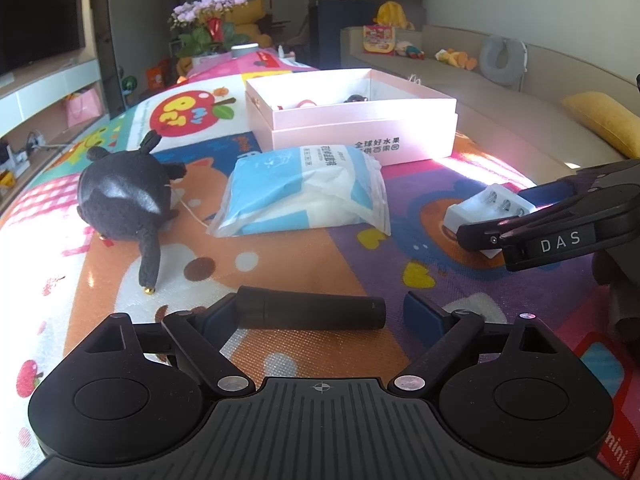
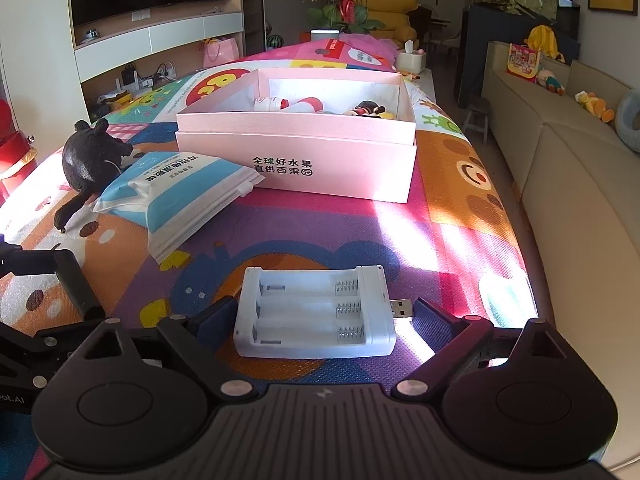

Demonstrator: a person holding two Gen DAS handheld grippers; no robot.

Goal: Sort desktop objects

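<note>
A black cylinder (image 1: 310, 307) lies crosswise on the colourful mat between the fingers of my open left gripper (image 1: 320, 314); the left pad touches its end, the right pad stands apart. A white battery charger (image 2: 316, 312) with a USB plug lies between the fingers of my open right gripper (image 2: 320, 322); it also shows in the left wrist view (image 1: 486, 216). A pink open box (image 2: 296, 148) stands further back, holding a few small toys. A blue-white wipes pack (image 1: 304, 192) and a black plush toy (image 1: 124, 200) lie in front of the box.
The mat (image 2: 460, 208) covers a table whose right edge drops toward a beige sofa (image 2: 580, 168). A flower pot (image 2: 344, 4) and a tissue box (image 2: 408, 60) stand at the far end. A TV wall unit runs along the left.
</note>
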